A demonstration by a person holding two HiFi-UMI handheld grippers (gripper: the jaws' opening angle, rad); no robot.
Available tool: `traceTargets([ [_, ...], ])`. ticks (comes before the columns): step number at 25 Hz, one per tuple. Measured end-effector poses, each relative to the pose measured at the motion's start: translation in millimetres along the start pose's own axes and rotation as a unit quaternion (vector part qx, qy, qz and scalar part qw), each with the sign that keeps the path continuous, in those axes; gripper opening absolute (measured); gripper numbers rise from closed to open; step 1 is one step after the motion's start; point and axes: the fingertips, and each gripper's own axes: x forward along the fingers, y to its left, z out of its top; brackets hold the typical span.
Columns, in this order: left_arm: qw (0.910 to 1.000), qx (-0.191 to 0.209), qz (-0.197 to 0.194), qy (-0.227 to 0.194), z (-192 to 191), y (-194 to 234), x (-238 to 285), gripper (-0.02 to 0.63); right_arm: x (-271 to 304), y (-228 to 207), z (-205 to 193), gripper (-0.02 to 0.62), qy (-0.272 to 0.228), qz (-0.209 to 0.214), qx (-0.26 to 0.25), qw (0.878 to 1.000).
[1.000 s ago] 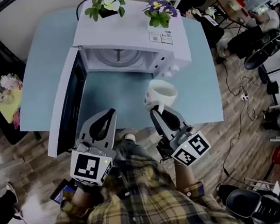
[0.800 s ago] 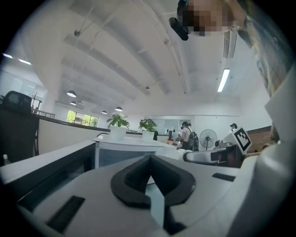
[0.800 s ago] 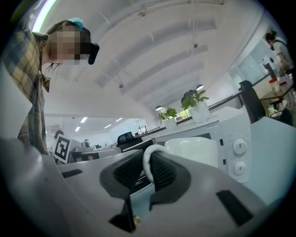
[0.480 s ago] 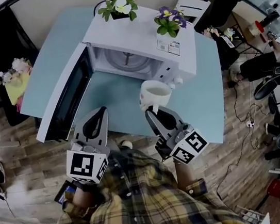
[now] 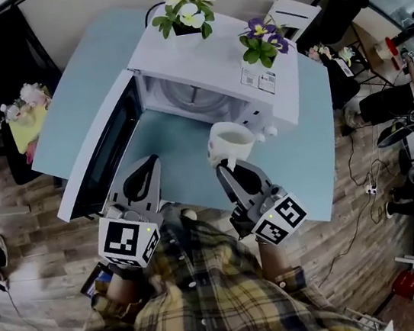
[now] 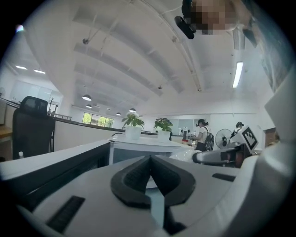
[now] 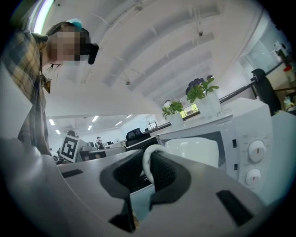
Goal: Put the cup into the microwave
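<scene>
Hanging at centre frame, the cup (image 5: 229, 140) looks ceramic (stiff, breakable, probably slick), best held by its handle (image 7: 147, 163), where the right gripper (image 5: 230, 168) is clamped; the open microwave (image 5: 205, 51) sits just above it, and lower left the left gripper (image 5: 146, 167) is closed, empty

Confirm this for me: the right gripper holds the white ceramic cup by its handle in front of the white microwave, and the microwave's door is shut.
Wrong on the door. The head view shows the white microwave with its door swung wide open. The rest holds: the right gripper grips the white ceramic cup by its handle in front of the microwave.
</scene>
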Motion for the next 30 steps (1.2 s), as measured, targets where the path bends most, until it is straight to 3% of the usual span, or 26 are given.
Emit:
traceTargets([
  [13, 0.9973, 0.012, -0.071, 0.012, -8.0, 10.6, 29.9, -0.008, 30.5, -14.9, -1.7, 0.054, -0.023, -0.033, -0.014, 0.999],
  [20, 0.9962, 0.013, -0.083, 0.021, -13.3, 12.6, 36.6, -0.007, 36.8, -20.0, -5.1, 0.054, -0.017, -0.038, -0.022, 0.999],
  [30, 0.9975, 0.005, -0.068, 0.021, -17.2, 21.6, 43.3, -0.007, 57.9, -29.7, -10.8, 0.054, 0.005, -0.018, -0.019, 1.000],
])
